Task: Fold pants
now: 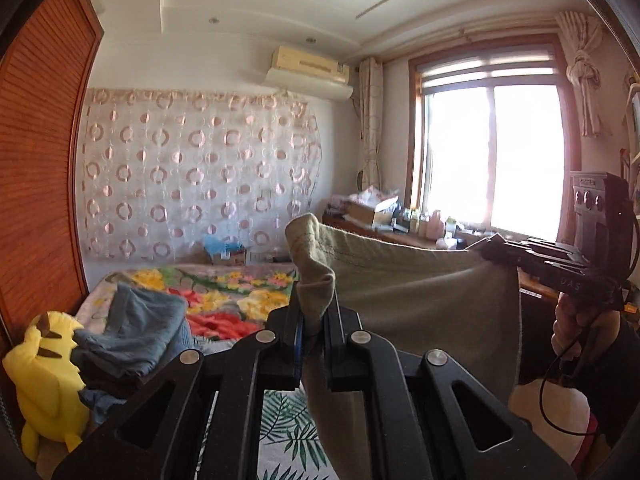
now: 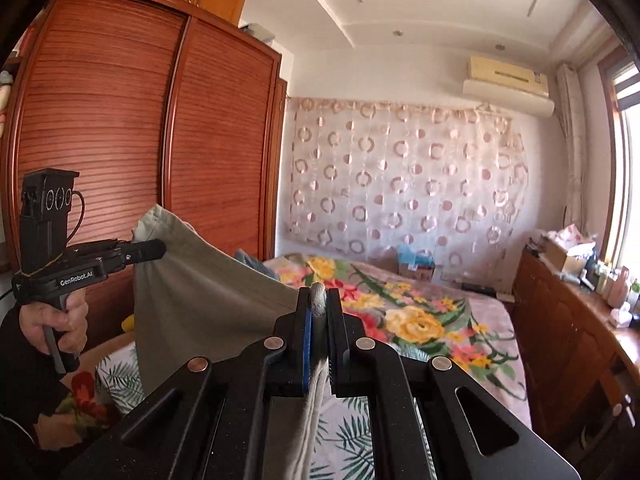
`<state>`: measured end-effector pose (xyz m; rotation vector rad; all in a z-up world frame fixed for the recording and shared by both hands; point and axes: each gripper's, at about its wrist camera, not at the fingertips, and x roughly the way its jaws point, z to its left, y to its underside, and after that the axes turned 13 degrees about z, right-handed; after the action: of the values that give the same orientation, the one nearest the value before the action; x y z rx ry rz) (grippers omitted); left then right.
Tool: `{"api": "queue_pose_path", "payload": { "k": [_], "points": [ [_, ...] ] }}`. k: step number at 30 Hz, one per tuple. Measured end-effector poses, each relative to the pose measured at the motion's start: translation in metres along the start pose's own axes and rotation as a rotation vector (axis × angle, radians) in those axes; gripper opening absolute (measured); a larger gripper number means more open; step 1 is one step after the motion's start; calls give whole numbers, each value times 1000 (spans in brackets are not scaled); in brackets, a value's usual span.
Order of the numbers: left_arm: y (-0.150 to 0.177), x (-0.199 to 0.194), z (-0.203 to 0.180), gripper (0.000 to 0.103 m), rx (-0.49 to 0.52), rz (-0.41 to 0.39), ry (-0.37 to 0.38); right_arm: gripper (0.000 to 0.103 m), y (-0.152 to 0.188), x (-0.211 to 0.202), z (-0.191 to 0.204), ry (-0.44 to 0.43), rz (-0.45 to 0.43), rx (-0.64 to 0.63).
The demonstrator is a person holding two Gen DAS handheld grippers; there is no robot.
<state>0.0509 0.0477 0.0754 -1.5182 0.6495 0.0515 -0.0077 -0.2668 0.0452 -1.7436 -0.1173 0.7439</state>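
Note:
Grey-green pants hang stretched in the air between my two grippers, above the bed. My left gripper is shut on one top corner, with a bunch of cloth sticking up past the fingers. My right gripper is shut on the other corner, seen at the right of the left wrist view. In the right wrist view the pants span from my right gripper to my left gripper. The lower part of the pants hangs out of sight below.
A bed with a floral blanket lies below and ahead. A pile of blue clothes and a yellow plush toy sit at its left. A wooden wardrobe stands left, a cluttered wooden dresser under the window right.

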Motion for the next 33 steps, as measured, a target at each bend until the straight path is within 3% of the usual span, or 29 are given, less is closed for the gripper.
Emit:
{"api": "queue_pose_path", "payload": {
  "k": [8, 13, 23, 30, 33],
  "points": [
    [29, 152, 32, 8, -31, 220, -58, 6, 15, 136, -48, 9, 190, 50],
    [27, 215, 36, 8, -39, 314, -82, 6, 10, 208, -79, 12, 305, 76],
    [30, 268, 44, 8, -58, 428, -106, 6, -27, 279, -112, -11, 421, 120],
    [39, 284, 39, 8, -39, 501, -110, 6, -30, 290, -117, -33, 514, 171],
    [40, 285, 43, 15, -51, 520, -95, 15, -38, 293, -121, -18, 535, 186]
  ]
}}
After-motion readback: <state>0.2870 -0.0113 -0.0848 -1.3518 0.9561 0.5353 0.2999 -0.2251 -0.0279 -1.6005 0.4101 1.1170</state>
